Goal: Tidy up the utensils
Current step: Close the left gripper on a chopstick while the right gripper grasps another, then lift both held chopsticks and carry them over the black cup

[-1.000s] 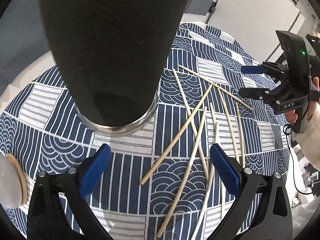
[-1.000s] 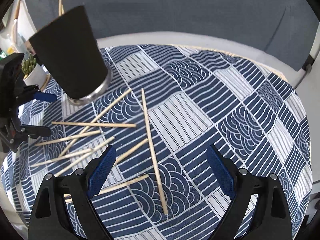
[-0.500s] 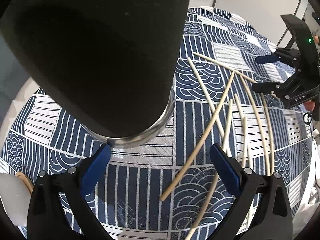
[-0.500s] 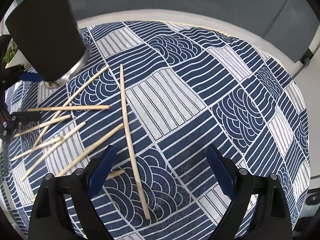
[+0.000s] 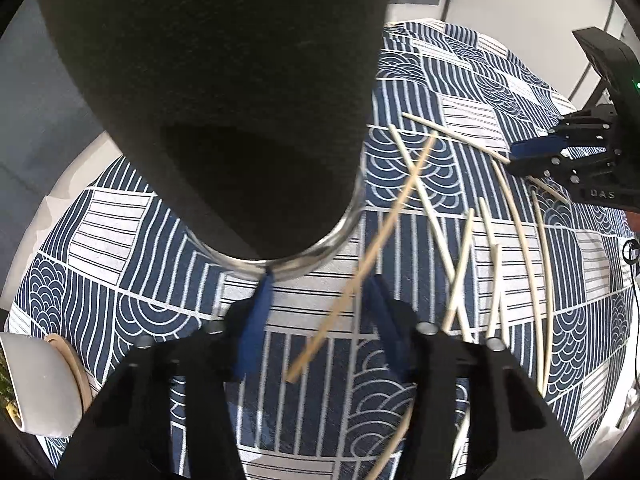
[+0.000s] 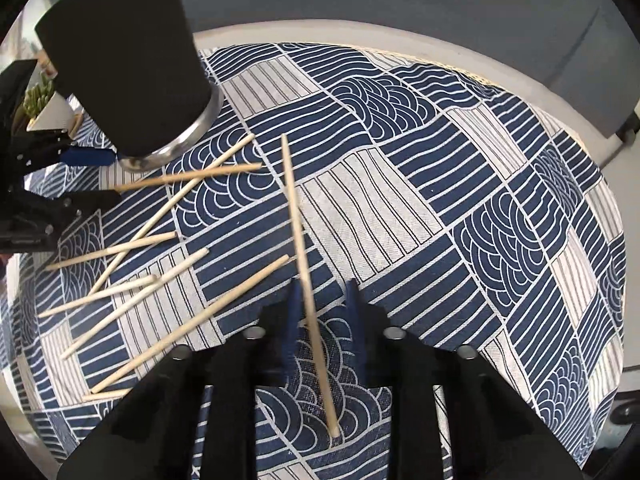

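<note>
White letters "UAS" — the only words to read — sit on the black plastic right gripper (image 5: 532,164) at three o'clock.

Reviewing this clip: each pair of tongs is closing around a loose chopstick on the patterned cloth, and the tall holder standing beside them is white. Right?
Not quite: the holder is black with a metal ring at its base, as the right wrist view shows. The rest stands: the left tongs and the right tongs are each closing around a chopstick on the patterned cloth.
</note>
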### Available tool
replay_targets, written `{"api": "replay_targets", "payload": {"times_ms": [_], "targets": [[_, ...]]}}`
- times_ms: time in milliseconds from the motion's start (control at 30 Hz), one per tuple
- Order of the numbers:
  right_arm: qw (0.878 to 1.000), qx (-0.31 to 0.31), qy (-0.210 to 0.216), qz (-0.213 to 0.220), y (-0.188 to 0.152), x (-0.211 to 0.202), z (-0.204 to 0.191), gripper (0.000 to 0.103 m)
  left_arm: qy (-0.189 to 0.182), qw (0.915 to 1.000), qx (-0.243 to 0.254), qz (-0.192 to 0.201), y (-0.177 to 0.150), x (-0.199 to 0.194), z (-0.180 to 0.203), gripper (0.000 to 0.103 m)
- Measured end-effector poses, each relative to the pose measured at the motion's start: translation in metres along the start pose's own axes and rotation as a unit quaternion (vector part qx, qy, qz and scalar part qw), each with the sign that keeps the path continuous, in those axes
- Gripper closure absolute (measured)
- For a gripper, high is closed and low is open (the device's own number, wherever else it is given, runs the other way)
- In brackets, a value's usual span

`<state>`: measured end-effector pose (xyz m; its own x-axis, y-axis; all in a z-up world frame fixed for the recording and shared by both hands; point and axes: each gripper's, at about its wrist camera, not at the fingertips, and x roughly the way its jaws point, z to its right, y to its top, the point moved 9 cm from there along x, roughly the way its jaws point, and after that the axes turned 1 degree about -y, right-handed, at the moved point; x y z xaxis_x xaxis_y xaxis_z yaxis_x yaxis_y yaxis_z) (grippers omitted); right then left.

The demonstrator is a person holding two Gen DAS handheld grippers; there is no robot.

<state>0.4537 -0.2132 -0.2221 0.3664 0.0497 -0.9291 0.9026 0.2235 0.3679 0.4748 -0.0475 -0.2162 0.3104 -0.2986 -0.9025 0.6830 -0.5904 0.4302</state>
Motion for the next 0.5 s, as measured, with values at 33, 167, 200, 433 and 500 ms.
{"api": "replay_targets", "payload": {"times_ms": [33,167,200,433,500], "targets": [[1.000,-0.003,-0.003,0.000,0.000,0.000,-0.001,0.092,-0.004,1.0000,0.004,-0.001,0.000,-0.001,0.004,0.070],[1.000,-0.010,-0.014,-0.006,-0.003,-0.001,-0.001,0.098,-0.012,0.9996,0.018,-0.016,0.001,0.001,0.019,0.098],[1.000,-0.010,-0.015,-0.008,-0.004,-0.001,0.001,0.098,-0.014,0.9996,0.016,-0.019,0.001,0.001,0.020,0.098],[1.000,0.015,-0.013,-0.014,-0.028,-0.014,0.012,0.098,-0.049,0.9975,-0.008,-0.050,-0.014,-0.007,0.027,0.098],[0.999,0.028,-0.009,-0.012,-0.034,-0.018,0.016,0.098,-0.058,0.9968,-0.012,-0.054,-0.022,-0.012,0.031,0.098]]}}
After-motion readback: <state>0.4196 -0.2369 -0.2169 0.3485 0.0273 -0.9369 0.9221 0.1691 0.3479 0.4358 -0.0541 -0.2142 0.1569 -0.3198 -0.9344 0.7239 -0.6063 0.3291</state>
